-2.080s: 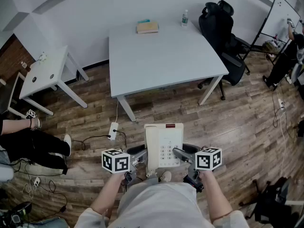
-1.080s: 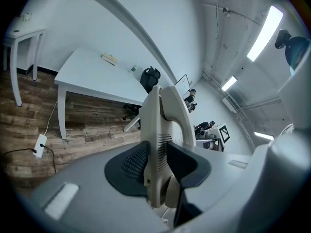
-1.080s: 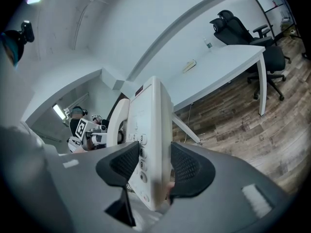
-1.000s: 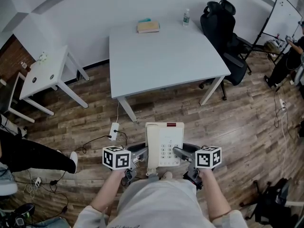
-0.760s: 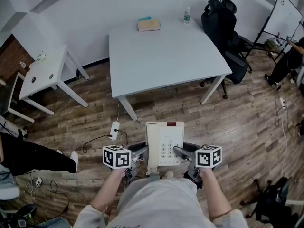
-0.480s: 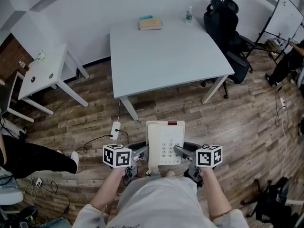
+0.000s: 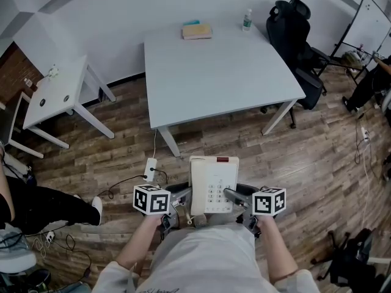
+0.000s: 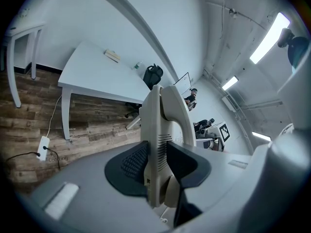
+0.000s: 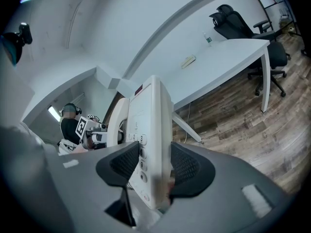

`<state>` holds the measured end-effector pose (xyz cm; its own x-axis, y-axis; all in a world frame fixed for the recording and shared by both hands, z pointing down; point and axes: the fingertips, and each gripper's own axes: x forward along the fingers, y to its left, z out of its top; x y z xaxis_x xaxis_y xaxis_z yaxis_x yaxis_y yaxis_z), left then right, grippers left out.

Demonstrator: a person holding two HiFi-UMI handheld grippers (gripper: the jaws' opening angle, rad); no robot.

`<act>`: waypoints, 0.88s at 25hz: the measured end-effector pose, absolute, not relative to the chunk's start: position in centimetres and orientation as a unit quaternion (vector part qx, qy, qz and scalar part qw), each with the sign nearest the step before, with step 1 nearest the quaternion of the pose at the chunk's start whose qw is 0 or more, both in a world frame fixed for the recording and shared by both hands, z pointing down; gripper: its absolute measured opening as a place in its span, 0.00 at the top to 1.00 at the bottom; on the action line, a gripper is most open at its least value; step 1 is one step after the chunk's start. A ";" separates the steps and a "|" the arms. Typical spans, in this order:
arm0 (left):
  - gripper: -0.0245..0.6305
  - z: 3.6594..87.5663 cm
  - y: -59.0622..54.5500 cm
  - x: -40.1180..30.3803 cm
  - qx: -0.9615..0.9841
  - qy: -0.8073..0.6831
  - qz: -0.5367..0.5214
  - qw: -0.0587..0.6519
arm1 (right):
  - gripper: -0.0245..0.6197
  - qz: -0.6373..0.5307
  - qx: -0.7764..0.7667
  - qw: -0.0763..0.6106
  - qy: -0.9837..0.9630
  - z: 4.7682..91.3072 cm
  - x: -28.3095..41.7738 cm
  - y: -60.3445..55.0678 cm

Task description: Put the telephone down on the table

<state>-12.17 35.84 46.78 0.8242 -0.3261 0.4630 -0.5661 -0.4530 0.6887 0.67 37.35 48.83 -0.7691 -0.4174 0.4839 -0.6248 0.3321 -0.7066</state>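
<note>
Telephone: You hold the cream-white push-button telephone [image 7: 212,185] in the air, close in front of your body and above the wood-plank floor [image 7: 116,142]. Its keypad faces up and the red strip is at its far end. It is well short of the table and not on it.
Handset: The cream handset [image 8: 173,101] sits in its cradle along the telephone's left side.
Left gripper: Your left gripper [image 8: 158,165] is clamped on the telephone's left edge, its dark ribbed pads pressing on either face.
Right gripper: Your right gripper [image 9: 155,166] is clamped on the right edge beside the number keys, with both pads tight against the body.
Table: The large white rectangular table [image 7: 220,78] stands farther out, directly ahead of you.
On the table: A tan book [image 7: 197,32] lies at the far edge, and a clear plastic bottle [image 7: 247,20] stands near the far right corner.
Around: A black office chair [image 7: 294,38] is just beside the table's right side. A small white side table [image 7: 54,95] stands to the left. A white power strip [image 7: 149,168] lies on the floor near the table's near left leg.
</note>
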 end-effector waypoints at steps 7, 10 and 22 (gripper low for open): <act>0.76 46.8 34.8 -11.9 0.844 -0.258 0.128 0.453 | 0.64 0.475 0.322 0.106 -0.812 48.6 1.0 36.2; 0.76 47.1 33.5 -11.5 0.842 -0.261 0.128 0.454 | 0.64 0.476 0.321 0.106 -0.812 49.0 1.4 34.8; 0.76 47.9 23.8 -10.0 0.839 -0.274 0.120 0.454 | 0.64 0.473 0.310 0.106 -0.818 49.8 2.9 24.8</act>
